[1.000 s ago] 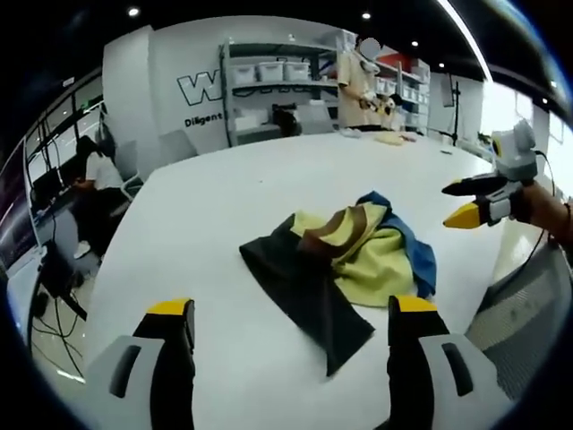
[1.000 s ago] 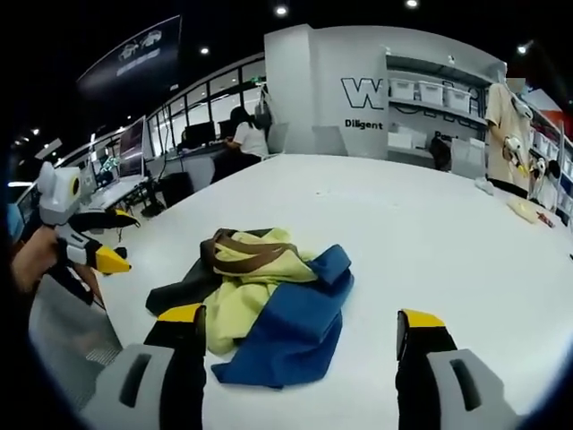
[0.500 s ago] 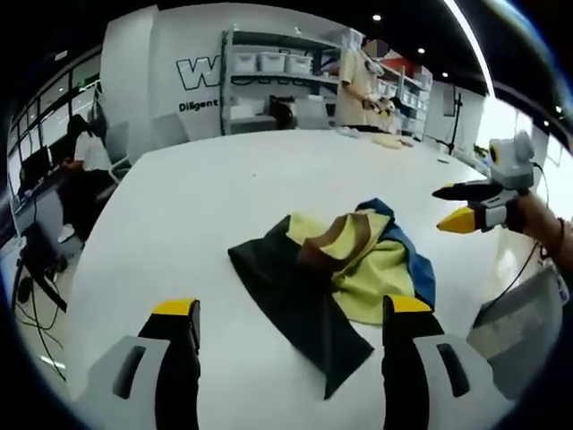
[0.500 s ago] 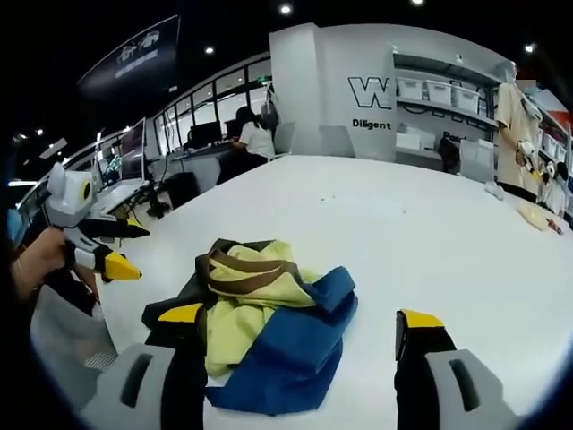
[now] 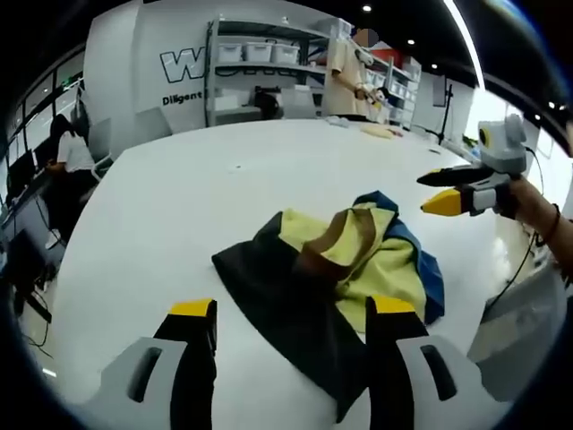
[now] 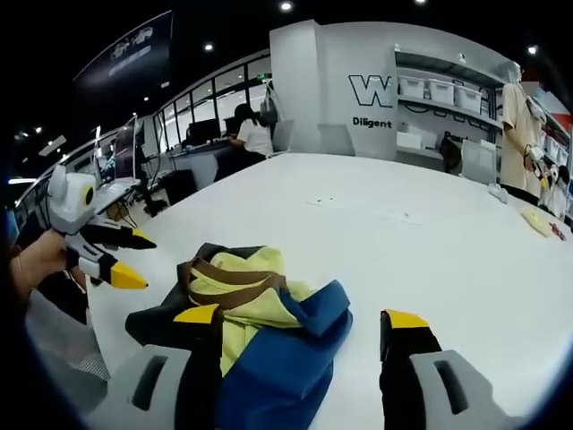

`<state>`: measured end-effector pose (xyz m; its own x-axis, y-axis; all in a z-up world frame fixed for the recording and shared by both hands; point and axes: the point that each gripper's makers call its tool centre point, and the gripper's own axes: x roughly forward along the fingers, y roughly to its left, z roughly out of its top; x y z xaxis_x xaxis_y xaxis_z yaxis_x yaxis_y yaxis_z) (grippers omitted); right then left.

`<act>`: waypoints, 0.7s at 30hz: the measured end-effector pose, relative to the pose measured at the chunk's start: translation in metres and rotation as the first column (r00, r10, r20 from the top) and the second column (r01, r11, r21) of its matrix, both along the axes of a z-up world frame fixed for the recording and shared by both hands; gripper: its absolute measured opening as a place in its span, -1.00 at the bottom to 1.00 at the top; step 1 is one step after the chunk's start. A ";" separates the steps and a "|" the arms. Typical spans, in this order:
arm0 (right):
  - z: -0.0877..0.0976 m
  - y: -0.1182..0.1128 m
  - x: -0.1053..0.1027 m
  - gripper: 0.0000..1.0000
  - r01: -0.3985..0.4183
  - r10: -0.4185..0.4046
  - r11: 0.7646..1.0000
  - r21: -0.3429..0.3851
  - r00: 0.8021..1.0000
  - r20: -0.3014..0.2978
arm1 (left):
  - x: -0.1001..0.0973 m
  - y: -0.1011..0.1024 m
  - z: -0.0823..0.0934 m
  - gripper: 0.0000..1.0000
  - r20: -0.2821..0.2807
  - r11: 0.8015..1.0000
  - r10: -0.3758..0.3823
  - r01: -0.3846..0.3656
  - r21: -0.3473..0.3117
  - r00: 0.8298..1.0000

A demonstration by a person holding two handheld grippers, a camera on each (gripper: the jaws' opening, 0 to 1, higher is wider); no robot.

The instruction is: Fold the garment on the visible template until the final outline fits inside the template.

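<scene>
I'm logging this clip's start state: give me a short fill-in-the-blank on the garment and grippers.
1. The garment lies ____ on the white table, not folded flat.
2. Its band beside the yellow panel is ____.
3. Both the left gripper and the right gripper are ____, holding nothing.

Missing words: crumpled; brown; open

A large dark "W" [image 6: 366, 90] stands on the white back wall [image 6: 313, 81], with the smaller word "Diligent" [image 6: 371, 122] beneath it; the rest is cut off.
</scene>
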<state>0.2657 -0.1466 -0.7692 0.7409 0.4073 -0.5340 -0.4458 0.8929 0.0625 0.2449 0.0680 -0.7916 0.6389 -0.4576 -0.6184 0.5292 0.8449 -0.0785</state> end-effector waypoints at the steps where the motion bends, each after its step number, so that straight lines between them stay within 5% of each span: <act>1: -0.001 0.000 0.001 0.30 -0.005 0.005 1.000 -0.006 1.000 -0.001 | 0.001 -0.002 -0.001 0.14 0.000 1.000 -0.006 0.006 -0.003 1.000; 10: -0.016 0.003 0.012 -0.03 -0.002 0.002 1.000 -0.025 1.000 -0.021 | 0.014 -0.014 -0.023 -0.05 -0.020 1.000 -0.014 0.013 -0.019 1.000; 14: -0.022 0.002 0.013 -0.20 0.003 -0.004 1.000 -0.026 0.999 -0.045 | 0.016 -0.017 -0.032 -0.28 -0.052 0.999 -0.021 0.019 -0.040 0.998; 21: -0.037 0.002 0.019 -0.49 0.001 -0.005 0.999 -0.051 0.997 -0.078 | 0.023 -0.023 -0.038 -0.31 -0.067 0.998 -0.021 0.017 -0.054 0.998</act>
<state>0.2843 -0.1451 -0.8061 0.6973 0.3758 -0.6103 -0.4384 0.8973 0.0516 0.2679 0.0453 -0.8298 0.5877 -0.5026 -0.6341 0.5371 0.8284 -0.1588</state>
